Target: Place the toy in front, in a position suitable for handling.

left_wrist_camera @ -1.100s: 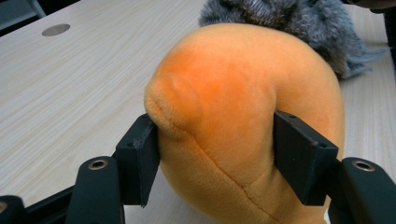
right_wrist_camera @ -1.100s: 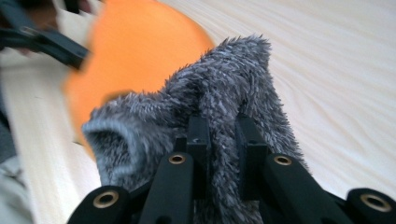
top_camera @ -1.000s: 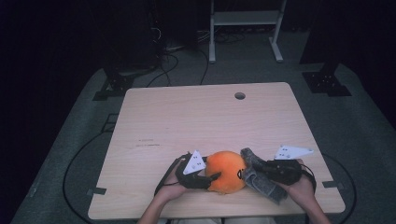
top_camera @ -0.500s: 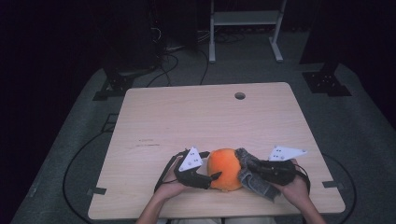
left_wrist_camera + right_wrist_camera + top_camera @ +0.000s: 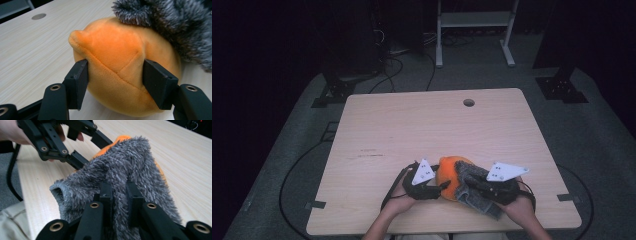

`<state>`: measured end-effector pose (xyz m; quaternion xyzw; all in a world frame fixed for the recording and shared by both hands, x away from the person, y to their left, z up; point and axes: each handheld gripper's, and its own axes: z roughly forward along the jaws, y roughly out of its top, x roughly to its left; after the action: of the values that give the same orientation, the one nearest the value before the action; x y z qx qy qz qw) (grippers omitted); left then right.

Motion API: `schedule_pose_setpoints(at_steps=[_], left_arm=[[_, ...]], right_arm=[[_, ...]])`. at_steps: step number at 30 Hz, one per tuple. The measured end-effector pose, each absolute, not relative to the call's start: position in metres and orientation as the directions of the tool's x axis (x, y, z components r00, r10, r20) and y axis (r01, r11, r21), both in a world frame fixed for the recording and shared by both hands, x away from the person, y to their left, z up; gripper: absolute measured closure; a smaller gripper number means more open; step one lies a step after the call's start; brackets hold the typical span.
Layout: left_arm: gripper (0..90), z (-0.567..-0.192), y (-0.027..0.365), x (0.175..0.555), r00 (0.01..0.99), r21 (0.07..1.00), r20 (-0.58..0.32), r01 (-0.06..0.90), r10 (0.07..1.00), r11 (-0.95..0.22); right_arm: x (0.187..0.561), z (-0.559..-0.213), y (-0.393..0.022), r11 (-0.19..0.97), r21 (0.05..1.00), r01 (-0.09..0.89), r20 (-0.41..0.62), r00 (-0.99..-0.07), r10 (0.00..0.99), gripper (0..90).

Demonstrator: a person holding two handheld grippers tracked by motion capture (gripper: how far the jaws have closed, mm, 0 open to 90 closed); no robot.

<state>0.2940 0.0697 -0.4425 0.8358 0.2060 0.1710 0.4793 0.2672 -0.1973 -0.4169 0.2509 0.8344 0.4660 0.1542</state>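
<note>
no brand, label or readable writing shows on the things in hand; faint dark marks on the table (image 5: 377,130) are too small to read. the left gripper (image 5: 115,72) has just been closing its jaws, and in the left gripper view they stand part way open with both pads pressed into the sides of the orange plush toy (image 5: 117,62), the soft fabric bulging between them. the right gripper (image 5: 119,195) has its jaws nearly together, pinching a fold of the grey fuzzy cloth (image 5: 120,170), which drapes over the top and right side of the orange toy. in the high view the orange plush toy (image 5: 451,172) lies on the table close to the near edge, a little right of the middle, between the left gripper (image 5: 432,187) and the right gripper (image 5: 479,187), with the grey fuzzy cloth (image 5: 474,197) hanging down toward the near edge. the two grippers are close together, the left one's jaws just beside the cloth in the right gripper view. the far half of the table is bare wood up to a round hole (image 5: 469,102) near the far edge, and both side edges lie well apart from the hands.
</note>
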Motion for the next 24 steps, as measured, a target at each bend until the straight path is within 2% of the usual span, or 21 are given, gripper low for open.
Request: schedule_pose_setpoints(at_steps=[4,9,14,19,24], left_arm=[[38.6,-0.445,0.074,0.297,0.856,0.877,0.061,0.199,0.513,-0.437],[32.5,-0.436,0.078,0.298,0.890,0.897,-0.002,0.204,0.457,-0.393],[41.0,-0.437,0.075,0.297,0.879,0.888,0.032,0.194,0.477,-0.418],[42.5,-0.438,0.073,0.301,0.865,0.888,0.007,0.226,0.502,-0.401],[42.5,-0.440,0.072,0.301,0.859,0.881,0.033,0.217,0.511,-0.420]], right_arm=[[0.278,-0.422,-0.214,0.435,0.843,0.317,-0.036,-0.773,0.633,77.8],[0.283,-0.428,-0.230,0.438,0.823,0.361,-0.037,-0.736,0.676,77.7],[0.282,-0.426,-0.229,0.429,0.831,0.353,-0.038,-0.734,0.678,77.7],[0.262,-0.413,-0.212,0.399,0.875,0.275,-0.037,-0.784,0.620,77.6],[0.259,-0.419,-0.190,0.467,0.853,0.233,-0.085,-0.820,0.566,77.3]])
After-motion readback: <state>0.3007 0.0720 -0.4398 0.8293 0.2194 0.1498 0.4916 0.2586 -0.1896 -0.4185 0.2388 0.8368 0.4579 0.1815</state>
